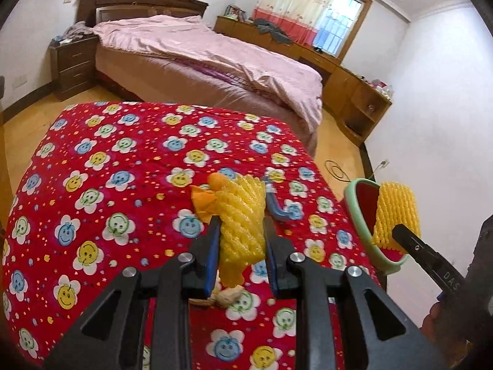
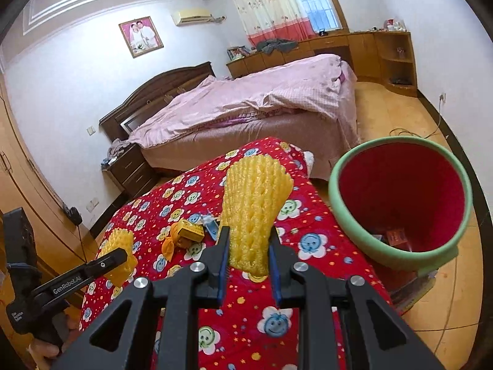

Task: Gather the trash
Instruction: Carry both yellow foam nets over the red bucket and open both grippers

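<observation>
My left gripper is shut on a yellow foam fruit net, held just above the red flowered blanket; it also shows in the right wrist view. My right gripper is shut on a second yellow foam net, held up near the green-rimmed red bin; this net shows in the left wrist view in front of the bin. An orange wrapper, a small yellow box and a blue scrap lie on the blanket.
A bed with a pink quilt stands behind the blanket-covered surface. Dark nightstand at left, wooden cabinets along the far wall. Cables lie on the wooden floor. The bin holds some trash at its bottom.
</observation>
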Available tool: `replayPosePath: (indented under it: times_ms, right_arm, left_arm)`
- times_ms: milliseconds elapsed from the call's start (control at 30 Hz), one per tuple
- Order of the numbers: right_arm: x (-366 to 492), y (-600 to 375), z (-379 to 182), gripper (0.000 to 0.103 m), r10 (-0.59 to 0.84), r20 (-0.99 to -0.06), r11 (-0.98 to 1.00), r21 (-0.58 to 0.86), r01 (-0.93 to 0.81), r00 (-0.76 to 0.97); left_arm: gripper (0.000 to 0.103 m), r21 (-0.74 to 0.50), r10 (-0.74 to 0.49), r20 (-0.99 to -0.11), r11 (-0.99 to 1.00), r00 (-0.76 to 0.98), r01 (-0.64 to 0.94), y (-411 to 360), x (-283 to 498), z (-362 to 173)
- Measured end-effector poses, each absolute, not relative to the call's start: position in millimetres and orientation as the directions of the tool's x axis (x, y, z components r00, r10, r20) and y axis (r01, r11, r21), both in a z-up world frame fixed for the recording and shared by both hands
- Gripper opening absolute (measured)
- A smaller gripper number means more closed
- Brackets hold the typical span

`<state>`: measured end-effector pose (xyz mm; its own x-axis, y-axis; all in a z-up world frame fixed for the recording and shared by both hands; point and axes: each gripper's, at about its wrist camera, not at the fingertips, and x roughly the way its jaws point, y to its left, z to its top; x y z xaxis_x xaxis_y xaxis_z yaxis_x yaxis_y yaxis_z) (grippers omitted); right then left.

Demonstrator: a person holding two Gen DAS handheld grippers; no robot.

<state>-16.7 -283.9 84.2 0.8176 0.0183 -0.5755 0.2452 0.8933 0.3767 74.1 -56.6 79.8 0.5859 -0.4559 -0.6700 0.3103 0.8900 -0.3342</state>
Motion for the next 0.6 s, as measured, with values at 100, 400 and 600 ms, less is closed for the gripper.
replayPosePath:
  times_ms: [100, 400, 600]
  right_arm:
    - [-26, -289, 87, 0.024, 0.0, -0.568, 0.889, 0.377, 0.259, 0.823]
    - [-48, -310, 92, 0.024, -0.043, -0.547, 0.876, 0.382, 0.295, 0.836]
    - [-59, -324, 92, 0.024, -0.07, -0.54, 0.865, 0.386, 0.32, 0.839]
  left_arm:
    - [0.026, -0.338, -0.472, -0.665, 0.881, 0.579, 0.33, -63, 69, 84]
    - [0.026, -0.355, -0.516, -0.666, 0.854, 0.538, 0.38, -86, 62, 87]
    - [0.026, -0.345, -0.531, -0.67, 0.841, 0.518, 0.416, -104, 58, 89]
